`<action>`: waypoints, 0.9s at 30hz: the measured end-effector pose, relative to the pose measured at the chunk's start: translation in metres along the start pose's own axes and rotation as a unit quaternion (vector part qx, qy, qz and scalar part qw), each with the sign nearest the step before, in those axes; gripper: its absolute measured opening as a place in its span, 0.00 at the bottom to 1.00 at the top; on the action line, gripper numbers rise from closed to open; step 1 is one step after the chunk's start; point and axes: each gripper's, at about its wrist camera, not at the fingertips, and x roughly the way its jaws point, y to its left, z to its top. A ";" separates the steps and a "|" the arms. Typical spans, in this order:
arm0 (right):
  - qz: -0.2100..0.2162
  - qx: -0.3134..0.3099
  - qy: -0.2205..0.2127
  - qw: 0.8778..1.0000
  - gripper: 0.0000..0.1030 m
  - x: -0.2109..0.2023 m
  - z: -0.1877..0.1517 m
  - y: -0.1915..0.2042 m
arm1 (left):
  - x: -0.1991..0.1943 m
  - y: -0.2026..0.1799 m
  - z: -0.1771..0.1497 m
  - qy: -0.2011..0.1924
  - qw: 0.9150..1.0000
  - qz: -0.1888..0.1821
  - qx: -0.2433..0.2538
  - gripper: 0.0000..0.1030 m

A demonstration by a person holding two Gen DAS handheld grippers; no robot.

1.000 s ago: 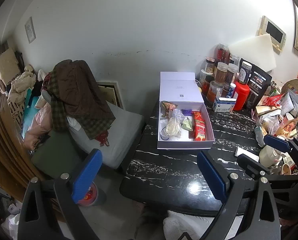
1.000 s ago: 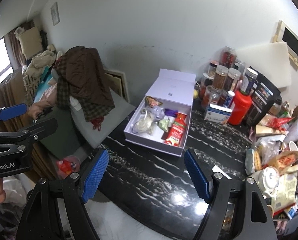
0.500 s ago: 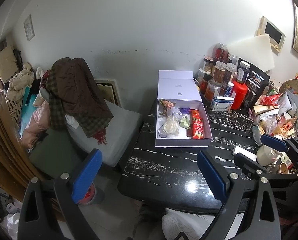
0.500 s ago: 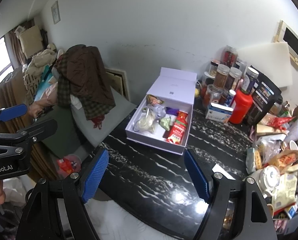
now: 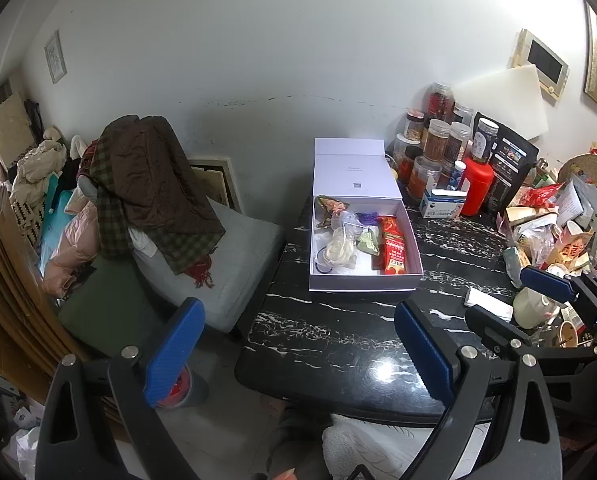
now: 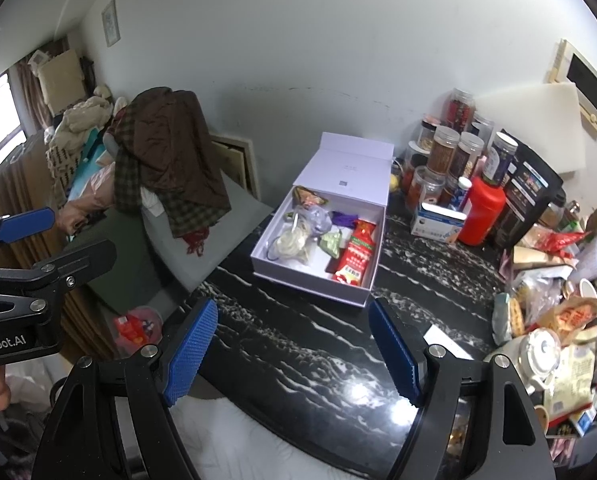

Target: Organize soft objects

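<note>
Soft packets lie in the white box (image 5: 362, 284), lid up, on the black marble table (image 5: 338, 344): a clear bag (image 5: 338, 246) at left, a green sachet (image 5: 366, 245), then a red packet (image 5: 392, 246). Lidded jars (image 5: 438, 148) stand farther right. Left gripper (image 5: 294, 348) and right gripper (image 6: 294, 354) hover spread apart, empty.

We see the left gripper (image 5: 298, 344) with fingers (image 5: 174, 350) spread wide and empty above the black table (image 5: 338, 344), facing the open white box (image 5: 362, 284) of packets.
</note>
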 end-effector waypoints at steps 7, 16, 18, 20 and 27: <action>-0.003 0.004 0.002 1.000 0.77 0.000 -0.001 -0.003 | 0.000 -0.001 -0.002 0.002 1.000 0.001 0.003 0.94; -0.005 0.006 0.004 1.000 0.77 0.000 -0.001 -0.004 | -0.001 -0.002 -0.004 0.001 1.000 0.009 0.009 0.94; -0.004 0.006 0.004 1.000 0.77 0.000 -0.001 -0.003 | 0.000 -0.001 -0.005 0.003 1.000 0.008 0.010 0.94; -0.005 0.007 0.007 1.000 0.77 0.001 -0.002 -0.004 | 0.000 -0.001 -0.005 0.004 1.000 0.007 0.010 0.94; -0.005 0.009 0.014 1.000 0.77 0.004 -0.004 -0.006 | 0.001 0.000 -0.006 0.011 1.000 0.006 0.011 0.94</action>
